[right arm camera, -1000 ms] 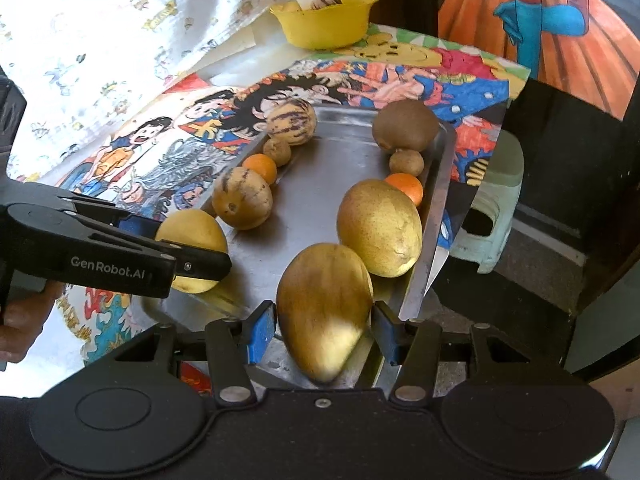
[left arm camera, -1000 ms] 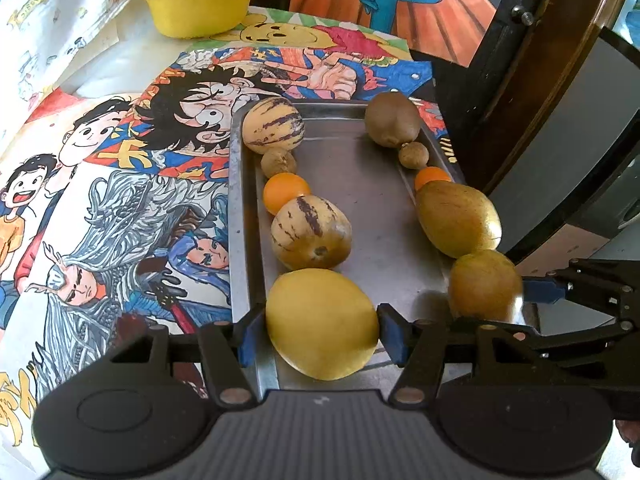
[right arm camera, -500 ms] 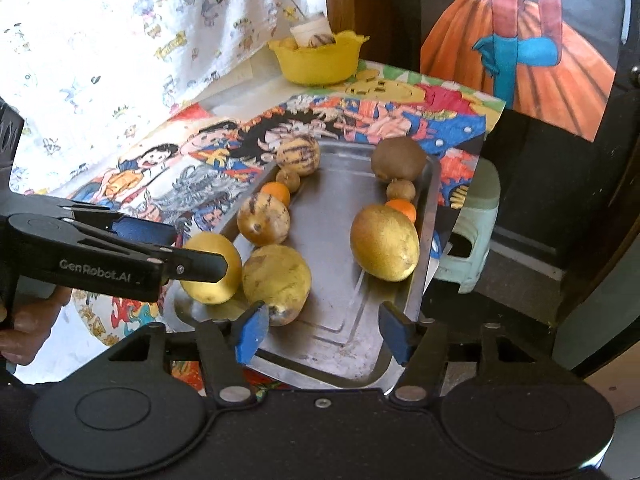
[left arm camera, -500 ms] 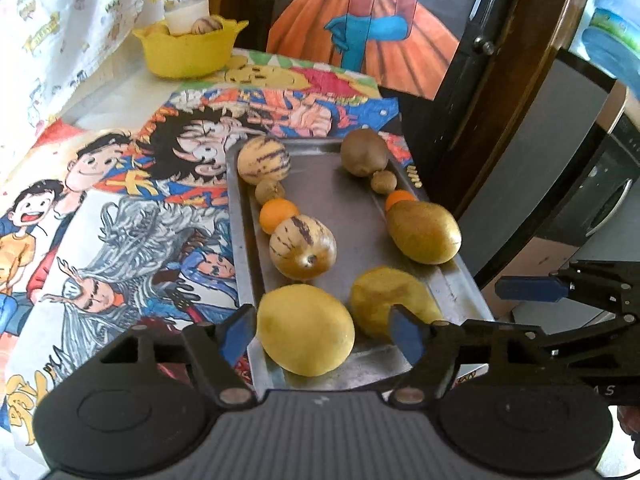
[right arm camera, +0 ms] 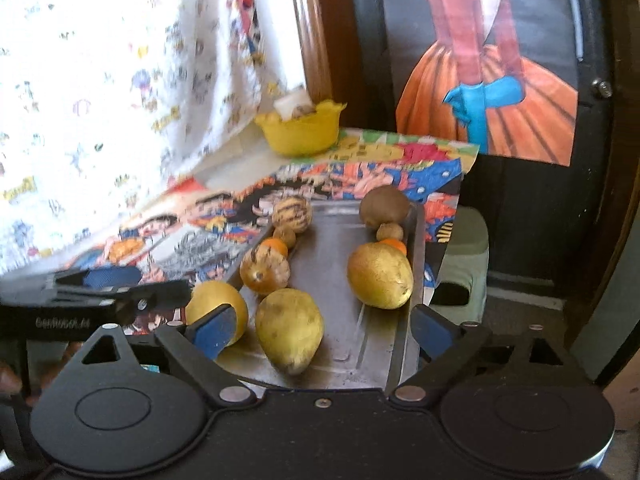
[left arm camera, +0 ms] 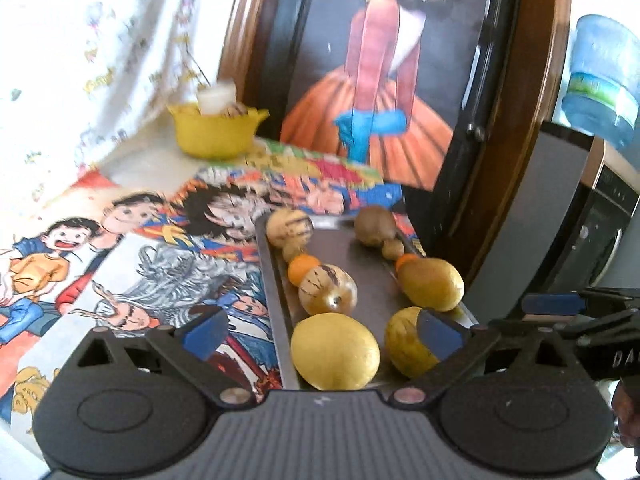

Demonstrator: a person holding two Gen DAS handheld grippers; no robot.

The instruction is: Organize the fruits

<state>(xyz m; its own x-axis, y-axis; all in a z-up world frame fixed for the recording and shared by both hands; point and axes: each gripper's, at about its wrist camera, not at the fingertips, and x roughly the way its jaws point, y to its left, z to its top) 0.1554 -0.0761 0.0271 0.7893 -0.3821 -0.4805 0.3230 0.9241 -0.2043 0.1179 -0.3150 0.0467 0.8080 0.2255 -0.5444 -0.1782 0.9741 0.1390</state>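
A metal tray (left arm camera: 273, 280) (right arm camera: 340, 280) holds two rows of fruit: striped melons (left arm camera: 327, 294), oranges, kiwis, a brown fruit (left arm camera: 375, 226) and a mango (left arm camera: 432, 284). At its near end lie a round yellow fruit (left arm camera: 334, 350) (right arm camera: 214, 300) and a second mango (left arm camera: 404, 344) (right arm camera: 289, 330). My left gripper (left arm camera: 320, 332) hovers just short of the yellow fruit, its jaws opening wide and touching nothing. My right gripper (right arm camera: 324, 332) stands behind the near mango, jaws also opening, pads clear of it. Each gripper shows at the edge of the other's view.
The tray sits on a cartoon-printed tablecloth (left arm camera: 140, 248). A yellow bowl (left arm camera: 216, 132) stands at the back by a patterned curtain. A green stool (right arm camera: 464, 264) and a dark door with a poster lie beyond the table's right edge. A water bottle (left arm camera: 600, 80) is far right.
Both grippers opened, letting go of the yellow fruit and the mango, which now rest at the tray's near end. Both grippers drew back and tilted upward.
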